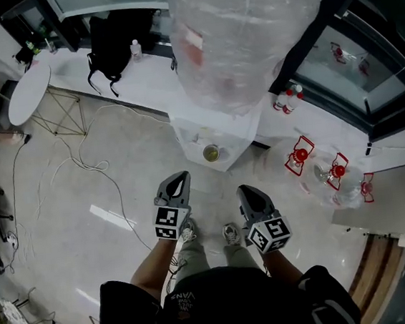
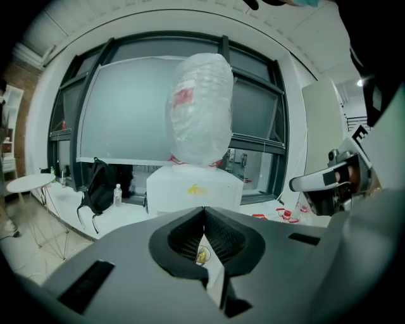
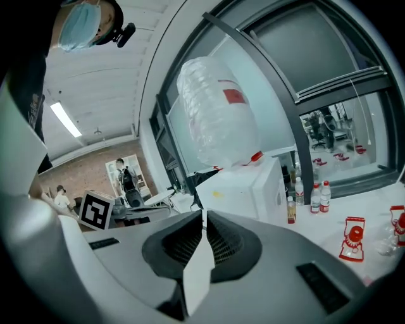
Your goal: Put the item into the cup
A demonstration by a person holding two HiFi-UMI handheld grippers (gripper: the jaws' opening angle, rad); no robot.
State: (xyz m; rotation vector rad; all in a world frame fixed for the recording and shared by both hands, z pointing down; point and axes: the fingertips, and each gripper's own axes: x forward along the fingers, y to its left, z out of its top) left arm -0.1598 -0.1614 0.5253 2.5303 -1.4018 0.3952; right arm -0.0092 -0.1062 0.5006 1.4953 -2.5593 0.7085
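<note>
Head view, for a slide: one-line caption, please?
White water dispenser topped by a clear plastic bottle; left tongs and right tongs held shut and empty before it.

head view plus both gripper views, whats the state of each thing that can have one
left hand-held gripper: shut, empty
right hand-held gripper: shut, empty
cup: upright on the water dispenser's tray, something yellowish inside
water bottle: upside down on the dispenser
small bottles: upright, capped

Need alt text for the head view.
Looking down, a person holds the left gripper and right gripper, both shut and empty, before a white water dispenser topped by a large clear bottle. A cup sits at its front.
</note>
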